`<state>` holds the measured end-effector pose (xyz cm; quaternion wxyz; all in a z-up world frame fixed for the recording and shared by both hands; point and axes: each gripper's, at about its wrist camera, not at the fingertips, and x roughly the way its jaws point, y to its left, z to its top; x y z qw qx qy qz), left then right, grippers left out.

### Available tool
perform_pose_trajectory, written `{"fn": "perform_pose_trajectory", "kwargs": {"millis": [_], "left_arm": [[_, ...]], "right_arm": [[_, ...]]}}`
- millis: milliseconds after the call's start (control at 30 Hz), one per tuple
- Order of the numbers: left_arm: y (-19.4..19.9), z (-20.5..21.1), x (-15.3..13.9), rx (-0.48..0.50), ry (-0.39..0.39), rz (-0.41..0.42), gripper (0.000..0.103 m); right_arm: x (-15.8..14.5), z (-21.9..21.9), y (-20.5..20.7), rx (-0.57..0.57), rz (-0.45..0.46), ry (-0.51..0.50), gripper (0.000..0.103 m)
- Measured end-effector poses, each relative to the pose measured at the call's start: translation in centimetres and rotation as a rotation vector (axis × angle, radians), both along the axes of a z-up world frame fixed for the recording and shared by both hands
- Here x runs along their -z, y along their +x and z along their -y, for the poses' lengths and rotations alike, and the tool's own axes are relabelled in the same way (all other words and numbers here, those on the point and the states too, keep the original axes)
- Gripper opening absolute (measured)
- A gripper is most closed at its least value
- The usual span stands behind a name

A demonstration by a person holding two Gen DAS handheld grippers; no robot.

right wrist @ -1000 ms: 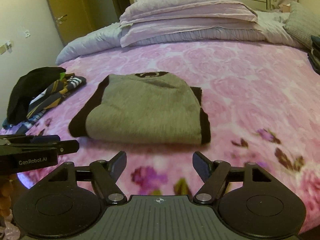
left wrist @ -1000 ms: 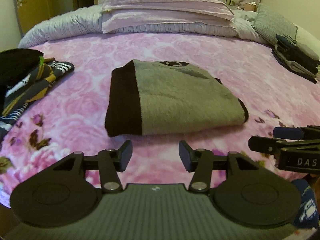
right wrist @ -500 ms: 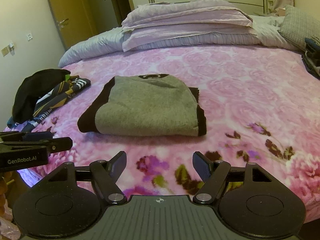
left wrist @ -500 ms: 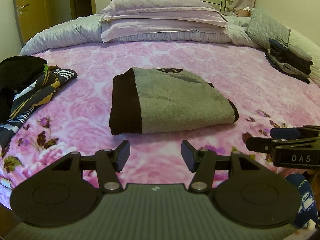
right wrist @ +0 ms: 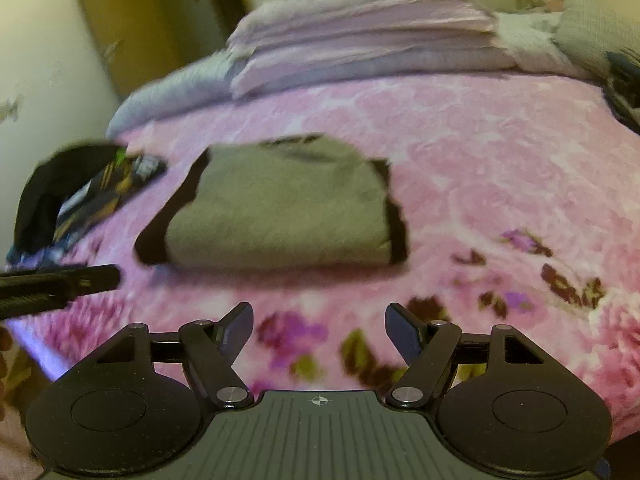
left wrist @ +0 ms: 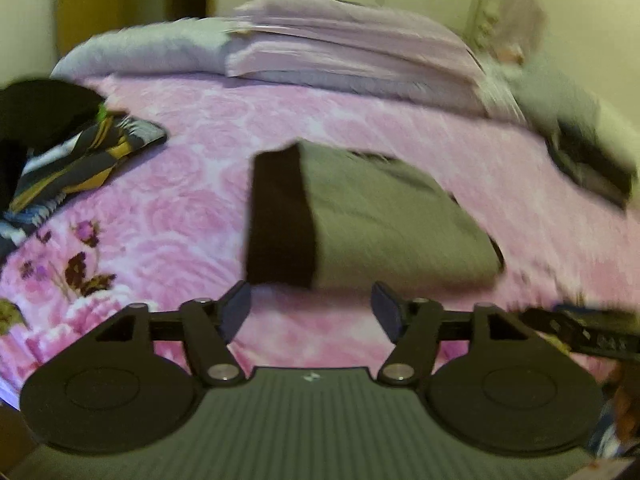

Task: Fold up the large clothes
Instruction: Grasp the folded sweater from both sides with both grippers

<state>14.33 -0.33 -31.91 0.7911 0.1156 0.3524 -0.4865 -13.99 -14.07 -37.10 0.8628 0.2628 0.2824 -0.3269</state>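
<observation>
A folded grey garment with dark brown trim lies in the middle of the pink floral bedspread. My left gripper hovers open just short of its near edge, nothing between the fingers. My right gripper is open too, a bit further back from the garment's near edge. Each gripper shows at the side of the other's view: the right one, the left one. Both views are motion-blurred.
A heap of black and striped clothes lies at the bed's left edge. Stacked lilac pillows and bedding sit at the head. Dark folded clothes rest at the right beside a grey cushion.
Both grippers had drawn back from the garment half a second ago; now both have moved forward toward it again. Both stay open. The garment has not moved.
</observation>
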Motion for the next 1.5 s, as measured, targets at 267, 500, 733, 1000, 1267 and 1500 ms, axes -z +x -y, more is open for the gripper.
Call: {"fn": "perform_pose_trajectory", "kwargs": {"millis": [267, 500, 733, 1000, 1267, 1500], "left_arm": [[12.3, 4.2, 5.4, -0.055, -0.085, -0.451, 0.071], [15.8, 8.1, 9.2, -0.014, -0.083, -0.616, 0.071], [17.3, 9.7, 10.8, 0.03, -0.093, -0.681, 0.071], [18.1, 12.4, 12.3, 0.1, -0.112, -0.742, 0.071], [17.2, 13.6, 12.4, 0.152, -0.105, -0.704, 0.044], [14.1, 13.6, 9.9, 0.153, -0.118, -0.587, 0.031]], "right_arm": [[3.4, 9.5, -1.3, 0.145, 0.206, 0.202, 0.07], [6.4, 15.4, 0.3, 0.136, 0.287, 0.393, 0.073], [7.9, 18.4, 3.5, -0.006, 0.294, 0.481, 0.073], [9.2, 20.6, 5.1, -0.116, 0.342, 0.555, 0.072], [10.2, 20.7, 8.1, -0.127, 0.351, 0.561, 0.031], [9.9, 19.6, 6.1, -0.067, 0.429, 0.562, 0.017]]}}
